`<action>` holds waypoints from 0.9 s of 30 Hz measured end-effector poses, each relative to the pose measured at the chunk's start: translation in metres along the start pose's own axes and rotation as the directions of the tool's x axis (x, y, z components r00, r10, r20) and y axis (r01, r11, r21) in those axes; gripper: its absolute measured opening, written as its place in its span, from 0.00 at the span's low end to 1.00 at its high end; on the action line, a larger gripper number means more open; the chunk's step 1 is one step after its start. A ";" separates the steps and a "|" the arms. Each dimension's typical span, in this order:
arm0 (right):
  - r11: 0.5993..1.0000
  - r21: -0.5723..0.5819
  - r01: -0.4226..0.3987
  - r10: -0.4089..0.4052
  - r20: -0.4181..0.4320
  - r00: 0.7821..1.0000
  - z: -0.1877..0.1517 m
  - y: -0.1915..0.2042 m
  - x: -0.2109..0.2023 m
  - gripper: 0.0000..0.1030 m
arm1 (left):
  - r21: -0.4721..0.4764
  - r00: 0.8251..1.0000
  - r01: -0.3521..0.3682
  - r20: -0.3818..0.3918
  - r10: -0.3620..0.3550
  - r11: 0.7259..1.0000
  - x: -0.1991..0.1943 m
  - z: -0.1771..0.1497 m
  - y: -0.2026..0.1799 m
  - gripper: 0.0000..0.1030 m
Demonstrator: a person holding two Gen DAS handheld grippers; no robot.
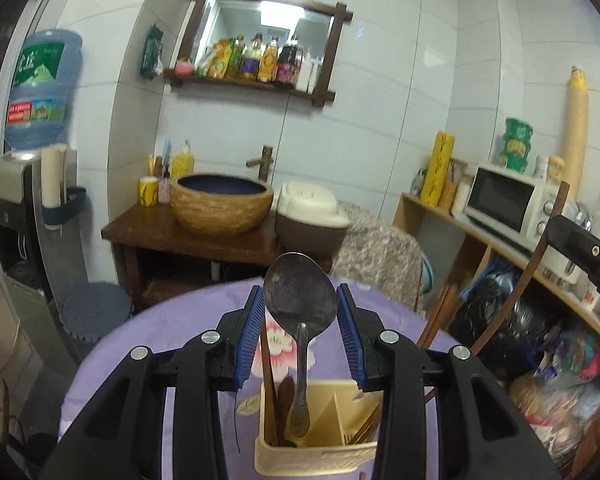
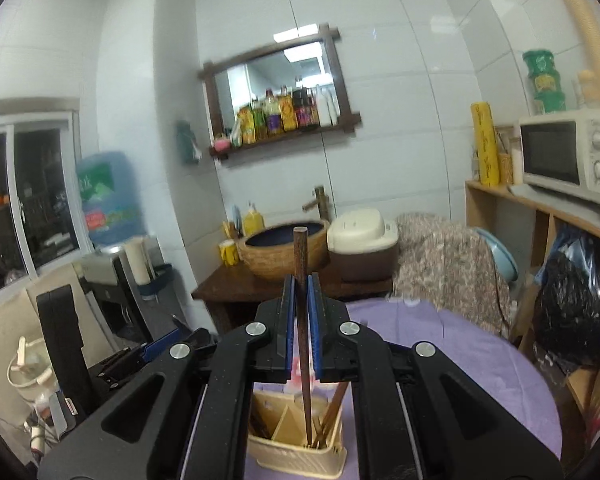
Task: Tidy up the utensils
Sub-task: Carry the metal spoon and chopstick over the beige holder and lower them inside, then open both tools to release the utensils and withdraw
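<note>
Spoon: your tarnished metal spoon [image 1: 300,300] stands bowl-up in the beige utensil holder [image 1: 316,460] on the purple tablecloth [image 1: 160,336].
Left gripper [image 1: 300,308]: jaws apart, flanking the spoon bowl, contact unclear.
Right gripper [image 2: 301,300]: you're clamped on a dark wooden chopstick [image 2: 301,256], tip inside the holder.

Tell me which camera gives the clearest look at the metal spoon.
The left wrist view. There the metal spoon stands bowl-up between the open left gripper, its handle down in the beige utensil holder. In the right wrist view I cannot make out the spoon; the right gripper, shut on a wooden chopstick, blocks the holder.
</note>
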State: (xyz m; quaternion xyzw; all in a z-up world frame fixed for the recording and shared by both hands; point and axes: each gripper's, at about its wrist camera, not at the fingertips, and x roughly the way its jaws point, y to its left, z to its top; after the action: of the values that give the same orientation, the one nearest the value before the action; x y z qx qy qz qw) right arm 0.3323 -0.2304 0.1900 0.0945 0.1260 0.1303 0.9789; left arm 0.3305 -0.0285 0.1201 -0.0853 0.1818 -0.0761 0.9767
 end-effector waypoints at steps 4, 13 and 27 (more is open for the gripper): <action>1.000 -0.015 0.011 -0.012 -0.052 0.999 -0.035 -0.005 0.013 0.07 | 0.013 0.999 -0.017 -0.049 0.018 1.000 0.010 -0.030 0.006 0.36; 1.000 -0.015 0.026 -0.027 -0.115 0.993 -0.074 -0.020 0.028 0.08 | 0.026 0.993 -0.003 -0.116 0.005 1.000 0.016 -0.057 0.011 0.41; 0.987 -0.085 0.134 -0.152 -0.251 0.956 -0.132 -0.020 -0.011 0.75 | 0.086 0.987 -0.109 -0.111 0.118 0.990 -0.054 -0.102 0.029 0.82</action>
State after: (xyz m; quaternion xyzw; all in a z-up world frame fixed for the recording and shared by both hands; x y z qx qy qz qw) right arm 0.2904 -0.2320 0.0628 0.0348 0.2536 0.0745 0.9638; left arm 0.2466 -0.0044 0.0389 -0.0313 0.2397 -0.0322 0.9698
